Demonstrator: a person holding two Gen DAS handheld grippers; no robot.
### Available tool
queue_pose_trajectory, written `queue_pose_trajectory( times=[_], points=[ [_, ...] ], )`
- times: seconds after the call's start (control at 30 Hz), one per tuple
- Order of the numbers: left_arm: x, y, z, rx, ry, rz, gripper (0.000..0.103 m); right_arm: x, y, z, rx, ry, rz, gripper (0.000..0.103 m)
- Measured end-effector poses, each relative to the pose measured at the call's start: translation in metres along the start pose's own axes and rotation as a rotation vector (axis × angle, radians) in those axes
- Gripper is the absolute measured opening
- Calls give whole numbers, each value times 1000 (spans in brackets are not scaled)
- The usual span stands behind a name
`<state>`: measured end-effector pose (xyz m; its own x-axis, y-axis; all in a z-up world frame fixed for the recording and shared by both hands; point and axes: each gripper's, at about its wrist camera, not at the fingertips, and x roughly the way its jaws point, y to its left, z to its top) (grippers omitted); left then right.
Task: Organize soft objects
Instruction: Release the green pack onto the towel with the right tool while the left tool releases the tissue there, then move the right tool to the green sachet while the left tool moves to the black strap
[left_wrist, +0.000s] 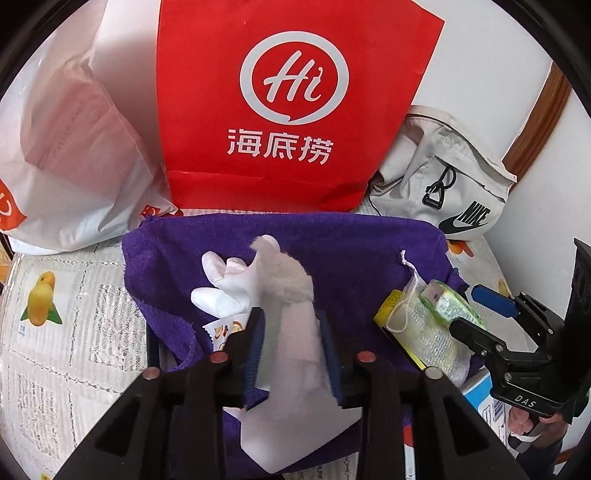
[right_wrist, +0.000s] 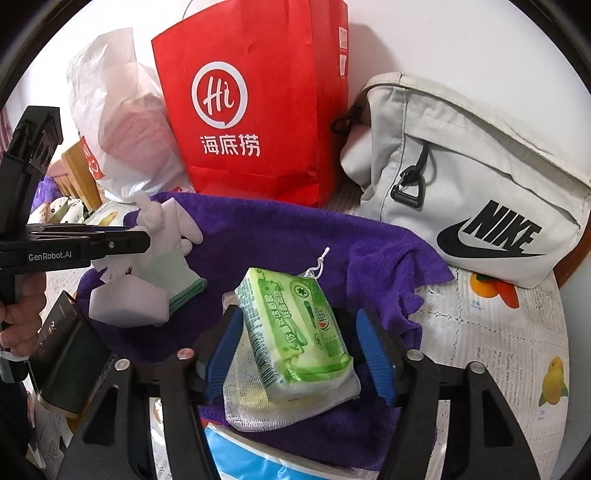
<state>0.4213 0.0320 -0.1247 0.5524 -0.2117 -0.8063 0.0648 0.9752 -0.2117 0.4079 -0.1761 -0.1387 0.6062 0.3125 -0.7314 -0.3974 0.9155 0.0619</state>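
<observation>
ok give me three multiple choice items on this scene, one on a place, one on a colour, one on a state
1. Where does the red paper bag stand?
A. behind the purple towel
B. on the towel
C. inside the grey Nike bag

2. What colour is the tissue pack wrapper?
A. blue
B. green
C. orange

3. How does the right gripper stand?
A. clamped on the red bag
B. out of sight
C. open, pads clear of the pack

Answers:
1 A, the bag rises beyond the towel's far edge.
2 B, the wrapper is green and white.
3 C, gaps show between both blue pads and the pack.
</observation>
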Motion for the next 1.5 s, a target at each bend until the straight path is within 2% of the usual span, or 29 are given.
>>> queue_pose_trajectory(
  times=[0.13,0.4,0.7,0.93,1.2,1.5],
  points=[
    [-7,-2,0,4,-10,14,44,-7,2,1,1,-16,-5,66],
    [-36,-5,-7,6,-34,18,44,-37,15,-4,6,-53,-13,67],
    [-92,-4,-39,9,-64,37,46,-92,44,-32,20,-88,30,67],
    [-134,2,-79,-13,-81,57,48,-122,70,-66,29,-79,74,67],
    [-167,15,-130,-66,-71,54,48,-144,95,-123,23,-28,93,67],
    [-177,18,-179,-78,-70,51,50,-145,107,-181,31,-2,118,67]
  ],
)
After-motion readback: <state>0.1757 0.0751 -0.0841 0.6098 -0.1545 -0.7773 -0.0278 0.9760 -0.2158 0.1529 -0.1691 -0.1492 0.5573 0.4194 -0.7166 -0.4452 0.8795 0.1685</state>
